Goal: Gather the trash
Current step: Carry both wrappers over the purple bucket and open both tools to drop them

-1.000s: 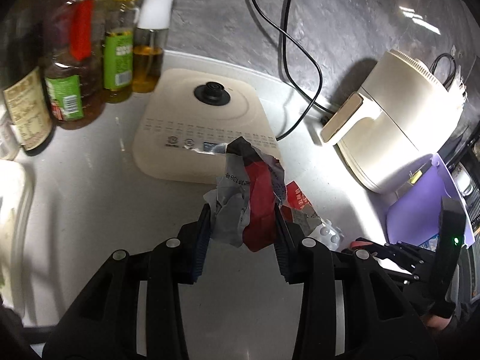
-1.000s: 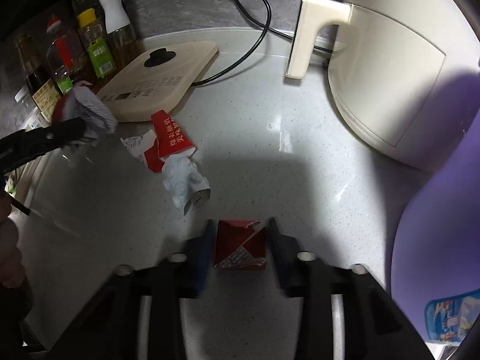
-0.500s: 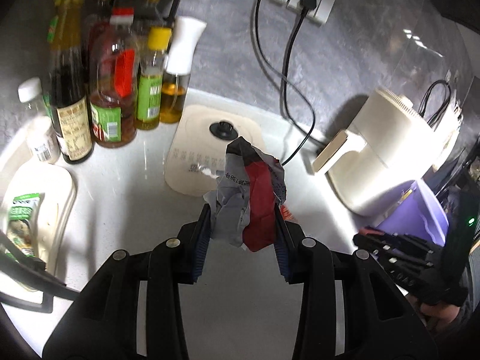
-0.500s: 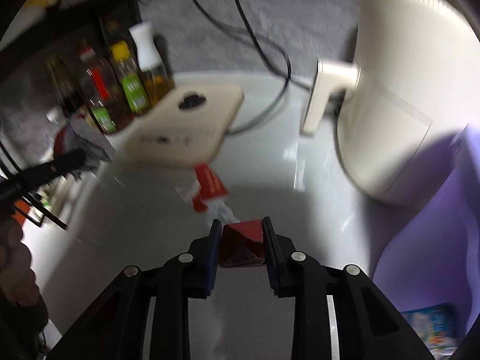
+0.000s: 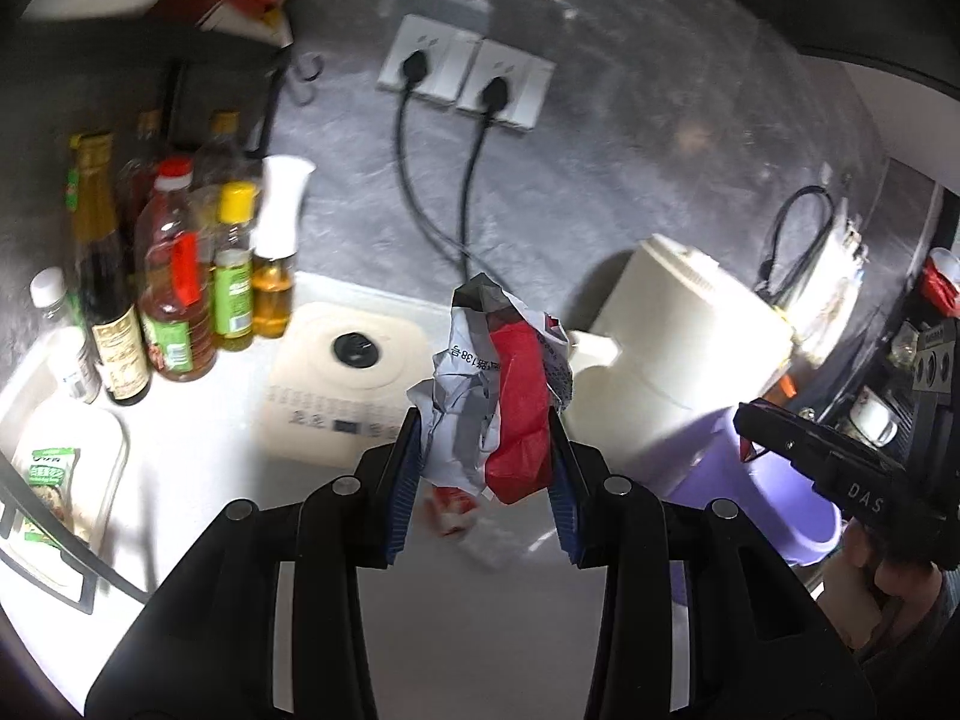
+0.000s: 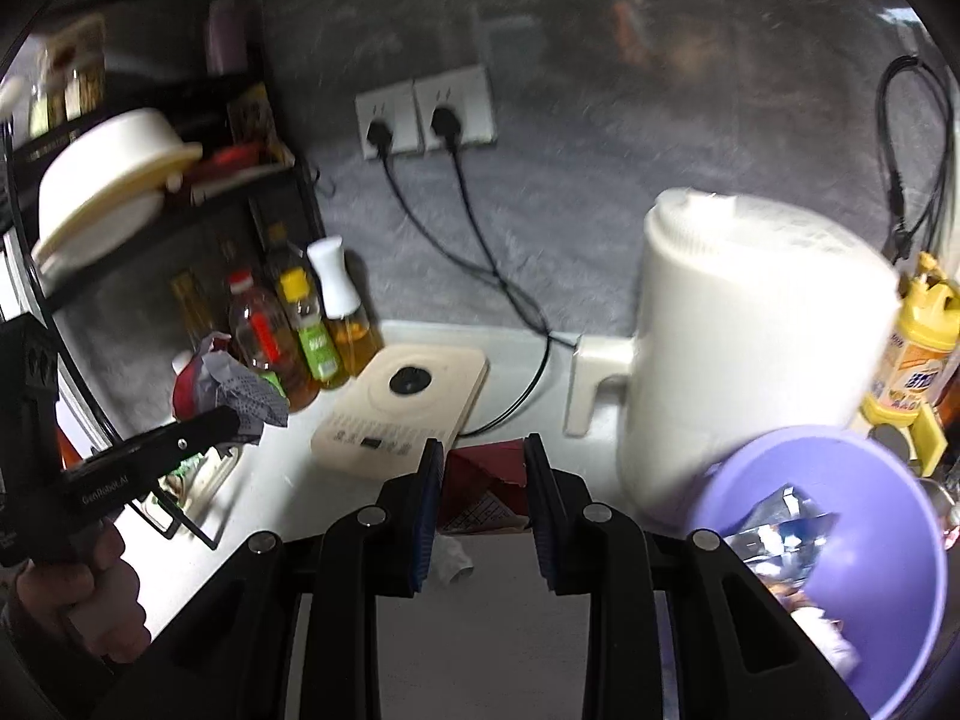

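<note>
- My left hand-held gripper point(image 5: 485, 450) has its blue-padded jaws closed tight on a crumpled wrapper point(image 5: 498, 396), grey-white with print on one side and red on the other, held up off the desk point(image 5: 420, 630).
- My right hand-held gripper point(image 6: 483, 480) has its jaws pressed against both sides of a small dark-red carton point(image 6: 486, 474), also lifted clear of the desk.
- Just below the carton in the right wrist view I see a scrap of white trash point(image 6: 451, 558) lying on the desk; in the left wrist view a blurred red-and-white wrapper point(image 5: 450, 510) lies on the desk under the crumpled one.
- To the right of my right hand-held gripper stands a purple bin point(image 6: 840, 540), already holding some shiny packaging point(image 6: 774, 516).
- Beyond both hand-held grippers sits a flat cream induction cooker point(image 5: 342, 384) with a black knob.
- Right of it stands a cream air fryer point(image 6: 750, 330), its handle pointing toward the cooker.
- Left of the cooker I see a cluster of oil and sauce bottles point(image 5: 180, 300), with a white tray point(image 5: 72, 480) nearer me holding a green packet.
- Farthest back, two black plugs sit in wall sockets point(image 5: 468, 78) on the grey wall.
</note>
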The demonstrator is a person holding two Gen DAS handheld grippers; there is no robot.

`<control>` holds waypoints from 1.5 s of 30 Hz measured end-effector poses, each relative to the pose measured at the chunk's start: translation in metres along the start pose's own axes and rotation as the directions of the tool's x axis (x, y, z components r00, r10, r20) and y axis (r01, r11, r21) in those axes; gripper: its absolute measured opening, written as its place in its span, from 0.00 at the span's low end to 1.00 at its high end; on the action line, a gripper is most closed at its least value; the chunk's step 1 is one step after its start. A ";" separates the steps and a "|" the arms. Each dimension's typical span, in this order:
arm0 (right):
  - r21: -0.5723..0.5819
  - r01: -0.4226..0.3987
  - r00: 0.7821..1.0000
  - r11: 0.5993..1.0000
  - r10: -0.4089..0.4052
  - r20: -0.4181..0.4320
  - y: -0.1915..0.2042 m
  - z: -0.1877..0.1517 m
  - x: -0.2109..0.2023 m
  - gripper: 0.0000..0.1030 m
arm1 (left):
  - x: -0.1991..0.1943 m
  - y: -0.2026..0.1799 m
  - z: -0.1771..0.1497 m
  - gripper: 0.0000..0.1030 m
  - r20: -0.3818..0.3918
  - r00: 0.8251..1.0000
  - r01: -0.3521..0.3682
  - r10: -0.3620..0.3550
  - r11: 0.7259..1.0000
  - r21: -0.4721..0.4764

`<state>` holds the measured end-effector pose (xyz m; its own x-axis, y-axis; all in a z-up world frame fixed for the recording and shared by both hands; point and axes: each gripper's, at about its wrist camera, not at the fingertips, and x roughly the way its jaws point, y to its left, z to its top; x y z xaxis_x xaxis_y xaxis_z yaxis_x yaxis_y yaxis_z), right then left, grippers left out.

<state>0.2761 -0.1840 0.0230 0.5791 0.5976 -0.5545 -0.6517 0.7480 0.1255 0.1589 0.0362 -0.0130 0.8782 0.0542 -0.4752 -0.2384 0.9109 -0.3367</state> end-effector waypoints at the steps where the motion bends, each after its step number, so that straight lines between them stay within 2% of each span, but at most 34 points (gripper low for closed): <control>1: 0.005 -0.002 1.000 1.000 0.002 0.014 -0.006 0.002 -0.007 0.26 | 0.000 -0.006 0.000 0.37 0.003 1.000 0.006 -0.006 1.000 0.004; 8: 0.041 0.036 0.998 0.998 -0.038 0.048 -0.054 0.002 -0.037 0.26 | 0.003 -0.049 -0.002 0.37 0.037 0.998 0.053 -0.054 0.998 0.018; 17: 0.075 0.080 0.995 0.994 -0.084 0.054 -0.115 -0.005 -0.059 0.27 | 0.019 -0.107 -0.011 0.37 0.038 0.994 0.104 -0.105 0.994 0.037; 19: 0.082 0.098 0.993 0.992 -0.103 0.065 -0.126 -0.006 -0.065 0.35 | 0.022 -0.118 -0.014 0.37 0.035 0.993 0.115 -0.117 0.992 0.043; 20: 0.088 0.112 0.990 0.990 -0.119 0.073 -0.132 -0.006 -0.069 0.47 | 0.023 -0.121 -0.015 0.37 0.034 0.992 0.119 -0.120 0.992 0.044; 21: 0.094 0.121 0.988 0.988 -0.130 0.087 -0.136 -0.007 -0.073 0.70 | 0.024 -0.127 -0.017 0.37 0.032 0.991 0.125 -0.126 0.991 0.046; 22: 0.101 0.133 0.984 0.986 -0.144 0.108 -0.141 -0.008 -0.079 0.74 | 0.025 -0.132 -0.018 0.37 0.030 0.991 0.129 -0.131 0.990 0.049; 27: 0.146 0.140 0.980 0.979 -0.158 0.122 -0.170 -0.013 -0.100 0.74 | 0.030 -0.158 -0.021 0.37 0.020 0.986 0.163 -0.165 0.984 0.075; 32: 0.193 0.148 0.976 0.970 -0.175 0.132 -0.189 -0.025 -0.120 0.78 | 0.036 -0.185 -0.020 0.37 0.000 0.979 0.204 -0.205 0.972 0.118; 41: 0.276 0.184 0.962 0.943 -0.230 0.144 -0.215 -0.048 -0.157 0.80 | 0.054 -0.238 -0.018 0.38 -0.061 0.957 0.289 -0.282 0.936 0.203; 43: 0.292 0.191 0.960 0.937 -0.241 0.146 -0.218 -0.051 -0.162 0.80 | 0.058 -0.249 -0.019 0.40 -0.078 0.951 0.309 -0.299 0.925 0.220; 45: 0.306 0.191 0.958 0.933 -0.245 0.148 -0.220 -0.054 -0.167 0.80 | 0.062 -0.257 -0.020 0.48 -0.092 0.948 0.319 -0.306 0.919 0.232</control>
<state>0.2964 -0.4643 0.0430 0.7871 0.4323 -0.4400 -0.3474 0.9001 0.2628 0.2662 -0.2028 0.0275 0.8668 -0.2650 -0.4223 0.1572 0.9491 -0.2729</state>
